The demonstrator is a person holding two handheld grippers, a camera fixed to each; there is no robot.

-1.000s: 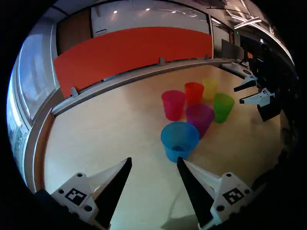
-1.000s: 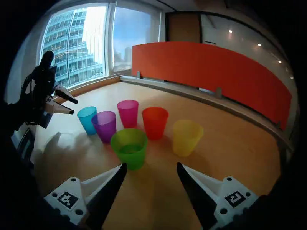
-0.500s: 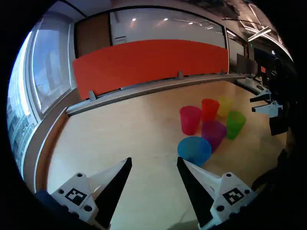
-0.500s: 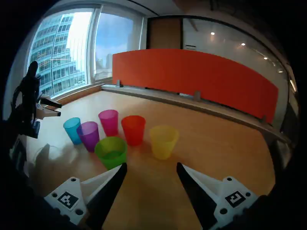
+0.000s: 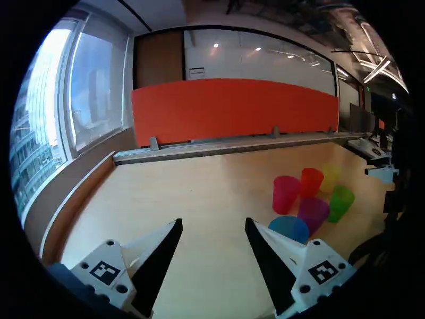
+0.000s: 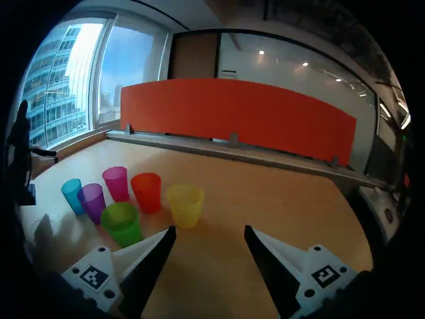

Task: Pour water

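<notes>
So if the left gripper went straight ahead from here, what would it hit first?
Probably no cup: the left gripper points at bare tabletop, with the blue cup off to its right. Beyond that stands the orange partition, though depth is hard to judge.

green cup, yellow cup, red cup, orange partition

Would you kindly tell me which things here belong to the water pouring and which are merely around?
Job: blue cup, purple cup, pink cup, red cup, yellow cup, green cup; left gripper, right gripper, both open.
Around: orange partition, window.
</notes>
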